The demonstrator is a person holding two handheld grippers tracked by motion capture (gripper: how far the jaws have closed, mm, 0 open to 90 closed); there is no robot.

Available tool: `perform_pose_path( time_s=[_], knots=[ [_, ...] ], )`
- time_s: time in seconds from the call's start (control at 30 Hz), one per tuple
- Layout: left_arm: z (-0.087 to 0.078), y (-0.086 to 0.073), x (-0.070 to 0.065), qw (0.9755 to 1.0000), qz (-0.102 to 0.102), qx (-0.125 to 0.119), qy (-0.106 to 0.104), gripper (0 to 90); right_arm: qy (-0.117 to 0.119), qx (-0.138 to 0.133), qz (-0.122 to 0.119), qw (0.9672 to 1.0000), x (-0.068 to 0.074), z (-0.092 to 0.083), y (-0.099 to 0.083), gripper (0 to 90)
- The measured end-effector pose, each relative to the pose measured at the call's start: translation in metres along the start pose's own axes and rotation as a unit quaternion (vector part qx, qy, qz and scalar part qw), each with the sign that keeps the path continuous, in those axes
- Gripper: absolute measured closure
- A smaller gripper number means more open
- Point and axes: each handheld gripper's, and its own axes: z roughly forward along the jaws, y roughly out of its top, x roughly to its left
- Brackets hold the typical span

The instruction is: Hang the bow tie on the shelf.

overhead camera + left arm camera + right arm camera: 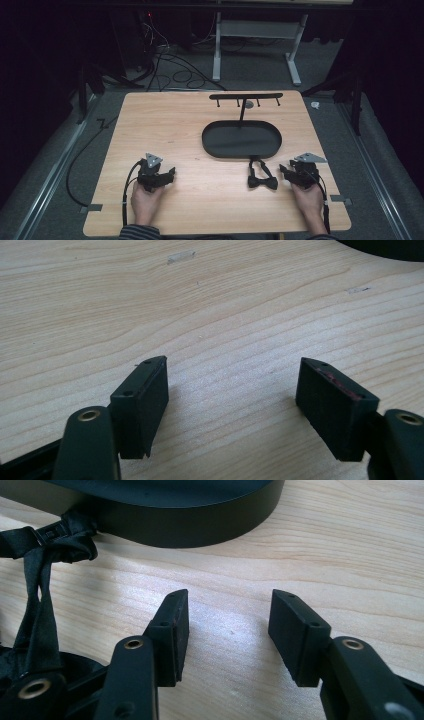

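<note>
A black bow tie with its strap lies on the wooden table, just in front of the black oval tray. A thin post rises from the tray's far rim and carries a black hook rail. My right gripper rests on the table right of the bow tie, open and empty. In the right gripper view the bow tie strap lies left of my right gripper, with the tray's wall ahead. My left gripper sits at the front left, open, with bare wood between the fingers.
Beyond the table's far edge, cables lie on the grey floor beside a white desk frame. Each gripper's cable trails off towards the near edge of the table.
</note>
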Motion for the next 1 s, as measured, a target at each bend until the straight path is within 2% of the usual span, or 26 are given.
perform_pose_path(
  time_s=[0.6, 1.0],
  knots=[
    [0.0000, 0.0001, -0.0002, 1.0000, 0.000, 0.001, 0.001, 29.5, -0.002, 0.000, 0.002, 1.0000, -0.0001, 0.0007, 0.0003, 49.0],
    [-0.0002, -0.0001, 0.0001, 1.0000, -0.001, 0.000, -0.001, 29.5, 0.006, -0.001, -0.006, 1.0000, 0.0003, 0.0006, 0.0005, 53.4]
  ],
)
